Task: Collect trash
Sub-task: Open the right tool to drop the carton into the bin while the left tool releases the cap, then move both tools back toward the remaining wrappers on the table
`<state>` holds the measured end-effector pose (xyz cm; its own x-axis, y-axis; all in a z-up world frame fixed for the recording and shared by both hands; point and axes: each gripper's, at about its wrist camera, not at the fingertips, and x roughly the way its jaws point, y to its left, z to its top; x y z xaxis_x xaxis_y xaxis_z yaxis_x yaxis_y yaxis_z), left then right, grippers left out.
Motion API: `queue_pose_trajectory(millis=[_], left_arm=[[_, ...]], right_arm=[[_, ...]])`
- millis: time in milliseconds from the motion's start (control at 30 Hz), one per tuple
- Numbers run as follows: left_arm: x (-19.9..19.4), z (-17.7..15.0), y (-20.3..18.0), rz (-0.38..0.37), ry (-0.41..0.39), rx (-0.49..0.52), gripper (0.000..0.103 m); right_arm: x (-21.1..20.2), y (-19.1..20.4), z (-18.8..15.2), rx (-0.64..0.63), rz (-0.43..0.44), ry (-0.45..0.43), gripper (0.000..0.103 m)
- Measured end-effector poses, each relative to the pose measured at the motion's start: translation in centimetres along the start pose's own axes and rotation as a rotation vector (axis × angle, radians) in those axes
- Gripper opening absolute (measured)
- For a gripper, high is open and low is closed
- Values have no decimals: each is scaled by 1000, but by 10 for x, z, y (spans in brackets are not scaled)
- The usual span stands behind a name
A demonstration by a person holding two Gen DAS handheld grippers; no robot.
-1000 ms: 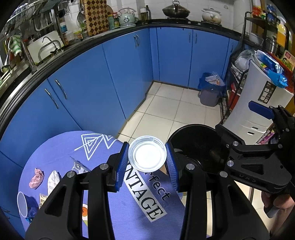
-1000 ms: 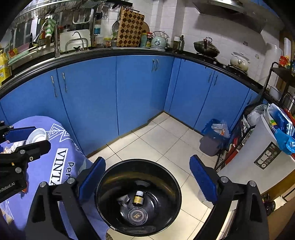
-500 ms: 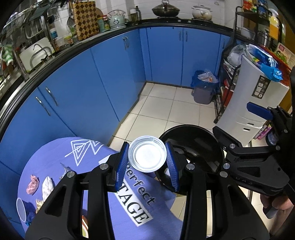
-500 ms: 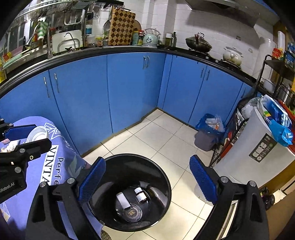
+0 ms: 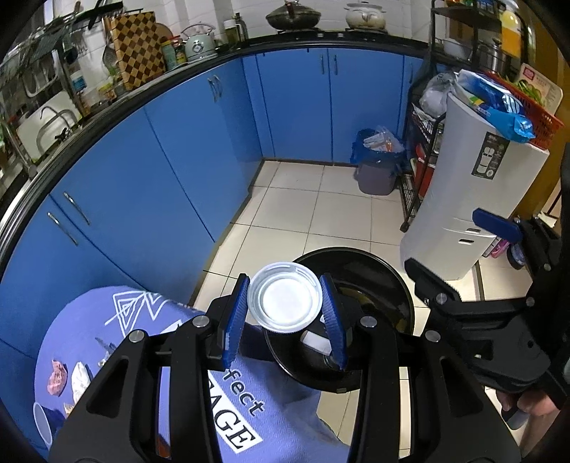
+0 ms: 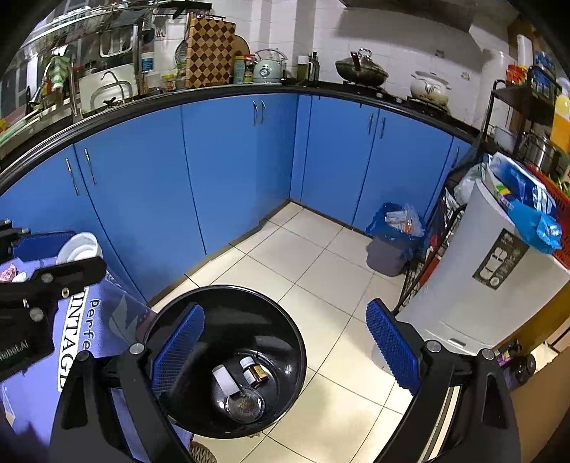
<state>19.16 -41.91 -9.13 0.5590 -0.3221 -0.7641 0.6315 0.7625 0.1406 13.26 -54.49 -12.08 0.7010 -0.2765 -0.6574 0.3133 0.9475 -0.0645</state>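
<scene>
Left gripper (image 5: 285,313) pinches the thin plastic lid (image 5: 285,302) by its rim over the black bin (image 5: 392,281), light, springy, probably slippery, while the right gripper (image 6: 285,349) hangs spread wide, holding nothing.

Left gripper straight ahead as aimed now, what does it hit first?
Probably the black bin: the left gripper, shut on the white lid, points at its near rim. Depth is unclear, so it may pass above the rim.

Blue cabinets (image 6: 231,171) curve across the upper frame under a black countertop (image 6: 356,89) with white tiled wall (image 6: 306,32) behind, pale floor tiles (image 6: 313,256) in the middle, and a wire rack (image 5: 416,171) at right.
</scene>
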Motion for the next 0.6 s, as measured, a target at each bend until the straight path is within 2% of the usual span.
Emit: queue_pose_trajectory(millis=[100, 267, 600], left_arm=[[2, 5, -2, 18, -6, 9, 43], [4, 6, 3, 29, -15, -19, 77], [-7, -12, 22, 50, -6, -54, 79]], right_arm=[[1, -4, -4, 2, -4, 4, 90], [-2, -7, -7, 9, -4, 2, 90], [-14, 11, -7, -16, 20, 1, 90]])
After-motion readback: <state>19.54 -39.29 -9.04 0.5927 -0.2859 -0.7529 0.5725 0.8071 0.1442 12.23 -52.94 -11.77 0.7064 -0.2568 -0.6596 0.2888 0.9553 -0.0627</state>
